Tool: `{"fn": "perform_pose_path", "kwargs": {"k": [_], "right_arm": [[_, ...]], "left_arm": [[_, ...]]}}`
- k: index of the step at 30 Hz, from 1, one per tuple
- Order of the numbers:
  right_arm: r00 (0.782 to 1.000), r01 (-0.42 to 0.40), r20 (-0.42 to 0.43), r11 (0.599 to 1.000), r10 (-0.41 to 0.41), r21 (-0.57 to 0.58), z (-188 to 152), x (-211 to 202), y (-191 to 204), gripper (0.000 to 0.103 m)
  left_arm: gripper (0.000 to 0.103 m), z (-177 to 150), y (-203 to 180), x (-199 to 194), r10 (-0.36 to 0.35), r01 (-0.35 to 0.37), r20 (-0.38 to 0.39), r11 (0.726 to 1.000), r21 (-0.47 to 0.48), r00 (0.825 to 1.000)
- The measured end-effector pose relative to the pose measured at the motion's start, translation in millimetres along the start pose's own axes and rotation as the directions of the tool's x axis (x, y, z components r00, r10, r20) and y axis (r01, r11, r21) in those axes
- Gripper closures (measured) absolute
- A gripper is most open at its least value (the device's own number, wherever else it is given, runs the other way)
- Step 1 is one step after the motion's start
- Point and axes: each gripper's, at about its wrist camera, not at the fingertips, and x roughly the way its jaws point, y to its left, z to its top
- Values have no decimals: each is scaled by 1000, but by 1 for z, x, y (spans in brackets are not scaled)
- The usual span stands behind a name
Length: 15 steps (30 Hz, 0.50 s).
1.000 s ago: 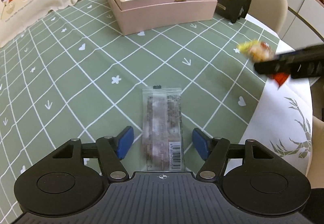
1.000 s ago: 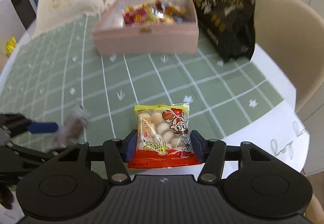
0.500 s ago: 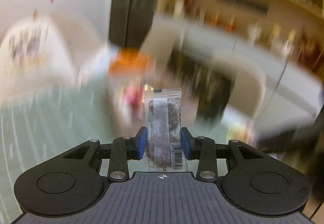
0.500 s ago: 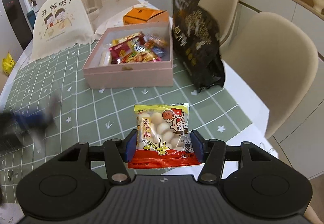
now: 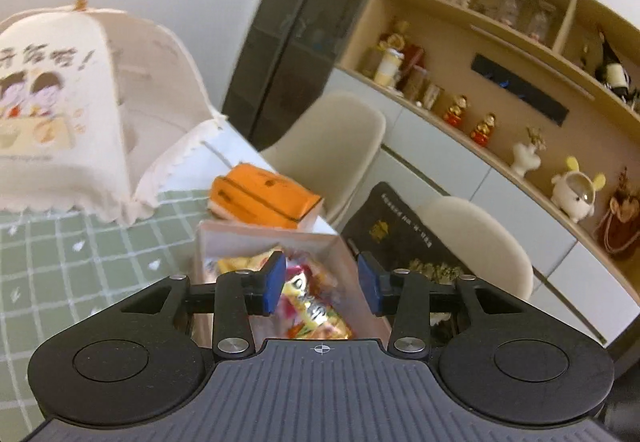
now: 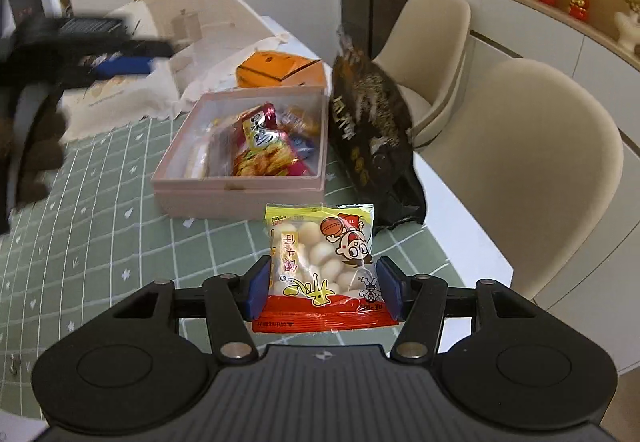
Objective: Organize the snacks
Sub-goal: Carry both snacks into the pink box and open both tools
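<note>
My left gripper (image 5: 322,288) is open and empty, held above the pink snack box (image 5: 202,242), which holds several wrapped snacks (image 5: 308,302). The clear-wrapped bar is no longer between its fingers. My right gripper (image 6: 322,290) is shut on a yellow and red bag of white round snacks (image 6: 320,262), held above the green checked tablecloth (image 6: 100,242), just in front of the pink box (image 6: 240,194). The left gripper (image 6: 120,60) shows blurred at the upper left of the right wrist view.
A black snack bag (image 6: 372,146) leans right of the box. An orange carton (image 6: 280,68) lies behind it. A white mesh food cover (image 5: 52,114) stands at the far left. Beige chairs (image 6: 520,170) line the table's right edge.
The left gripper carried the clear-wrapped bar up over the pink box and opened; the bar is gone from its fingers. The right gripper kept its bag and moved toward the box.
</note>
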Motion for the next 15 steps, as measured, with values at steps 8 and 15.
{"fn": "perform_pose_path", "kwargs": {"k": [8,15], "right_arm": [[975,-132,175,991,134,-24,111,6,32,34],[992,-73,101,997,75,-30,122,66,57,7]], "left_arm": [[58,-67,47,-11,153,-163,-157,985,-50,976],[58,-127,61,-26,271,-253,-201,961,110,941]]}}
